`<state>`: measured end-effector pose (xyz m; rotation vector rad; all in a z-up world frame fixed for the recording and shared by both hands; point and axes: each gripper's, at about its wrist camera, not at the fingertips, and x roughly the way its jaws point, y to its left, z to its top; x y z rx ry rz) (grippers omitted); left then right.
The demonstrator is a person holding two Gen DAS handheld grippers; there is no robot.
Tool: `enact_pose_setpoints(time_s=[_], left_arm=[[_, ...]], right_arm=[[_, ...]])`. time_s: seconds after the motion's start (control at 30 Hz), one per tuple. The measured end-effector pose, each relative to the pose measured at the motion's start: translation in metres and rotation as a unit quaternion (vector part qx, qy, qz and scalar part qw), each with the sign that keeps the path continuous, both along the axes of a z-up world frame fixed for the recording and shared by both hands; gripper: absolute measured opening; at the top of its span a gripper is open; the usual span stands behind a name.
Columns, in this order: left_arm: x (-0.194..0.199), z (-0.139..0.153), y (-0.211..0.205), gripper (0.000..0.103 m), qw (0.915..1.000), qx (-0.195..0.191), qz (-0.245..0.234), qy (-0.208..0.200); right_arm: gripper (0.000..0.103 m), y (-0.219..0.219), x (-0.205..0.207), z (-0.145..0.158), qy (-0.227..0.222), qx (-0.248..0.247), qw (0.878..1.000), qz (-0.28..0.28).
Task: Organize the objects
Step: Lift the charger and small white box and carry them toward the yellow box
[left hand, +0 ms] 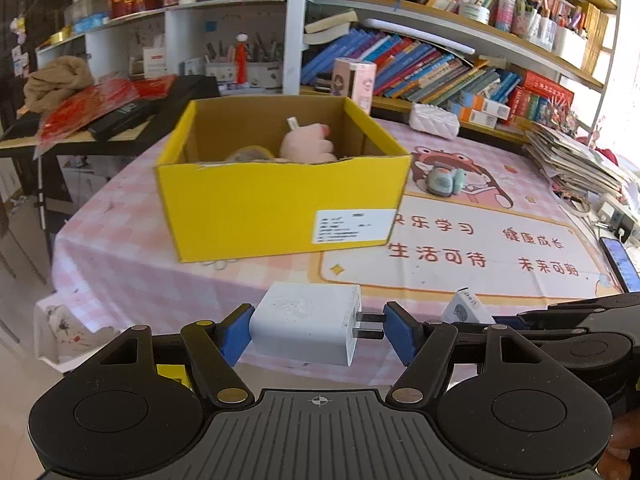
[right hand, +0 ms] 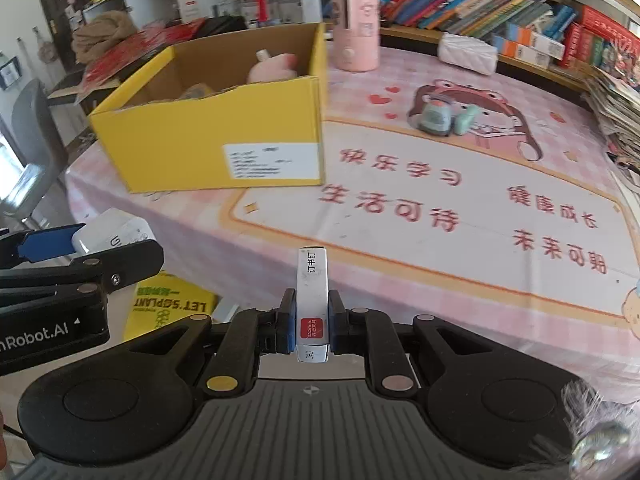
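My left gripper (left hand: 316, 330) is shut on a white plug charger (left hand: 306, 326), one blue pad on its body and the other on its prongs. My right gripper (right hand: 312, 326) is shut on a small white staple box (right hand: 312, 300) with a red label, held on edge. Both hang over the near edge of the pink table (left hand: 120, 264). An open yellow cardboard box (left hand: 280, 208) stands ahead on the table, holding a pink plush toy (left hand: 308, 142) and a tape roll (left hand: 250, 154). The same box (right hand: 208, 136) lies to the upper left in the right wrist view, where the left gripper (right hand: 48, 246) shows at the left edge.
A grey-green toy (left hand: 444, 182) and a white pouch (left hand: 434, 120) lie on the cartoon mat (left hand: 480, 248) right of the box. A pink cylinder (right hand: 356, 26) stands behind it. Bookshelves (left hand: 440, 52) line the back. A stack of papers (left hand: 572, 164) and a phone (left hand: 622, 262) sit at right.
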<state>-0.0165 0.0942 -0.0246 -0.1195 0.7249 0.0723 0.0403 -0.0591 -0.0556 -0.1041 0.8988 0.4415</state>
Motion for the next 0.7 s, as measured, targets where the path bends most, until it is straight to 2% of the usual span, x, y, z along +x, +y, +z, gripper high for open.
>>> enact_pose_setpoints(time_s=[0.5, 0.7], left_arm=[[-0.032, 0.005, 0.029, 0.07, 0.9992, 0.002, 0.038, -0.012], [-0.036, 0.006, 0.033, 0.07, 0.9991, 0.004, 0.04, -0.016]], right_arm=[[0.014, 0.041, -0.028, 0.004, -0.01, 0.001, 0.998, 0.058], [0.014, 0.046, -0.031, 0.004, -0.011, 0.0, 0.998, 0.062]])
